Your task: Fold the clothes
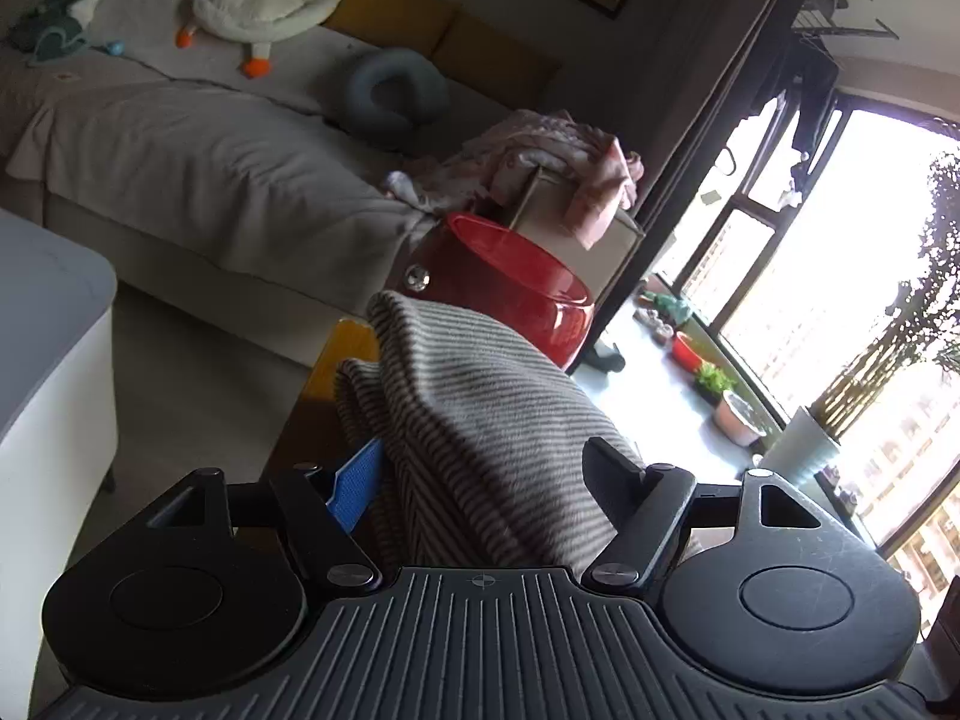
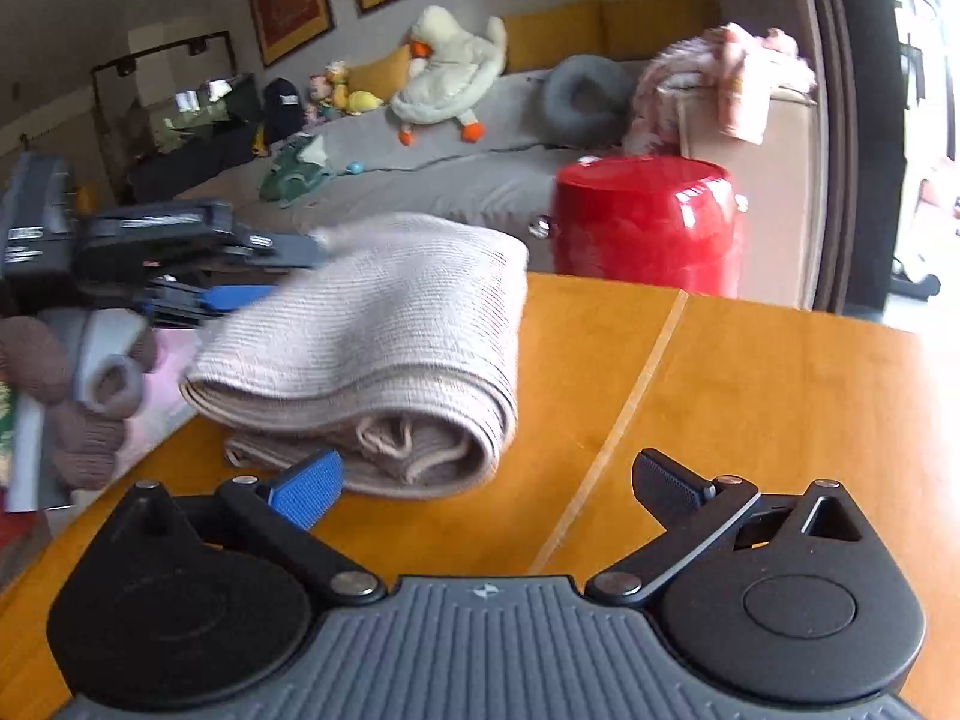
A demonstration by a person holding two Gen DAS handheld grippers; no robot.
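A folded grey-striped garment point(image 2: 372, 348) lies on the orange wooden table point(image 2: 750, 390), its rolled edge and drawstring facing the right wrist camera. My left gripper point(image 1: 483, 477) comes in from the garment's left side, and the striped cloth point(image 1: 480, 420) fills the gap between its blue pad point(image 1: 354, 486) and black finger point(image 1: 612, 468). In the right wrist view that gripper point(image 2: 264, 273) clamps the raised upper fold. My right gripper point(image 2: 486, 480) is open just above the table, with its blue pad point(image 2: 306, 489) at the garment's near edge and nothing between its fingers.
A red round container point(image 2: 645, 222) stands just beyond the table's far edge. Behind it a grey sofa point(image 2: 468, 180) holds a plush goose point(image 2: 450, 66), a neck pillow point(image 2: 579, 99) and pink clothes on a cardboard box point(image 2: 738, 84). Brown knitwear point(image 2: 78, 420) lies at the table's left.
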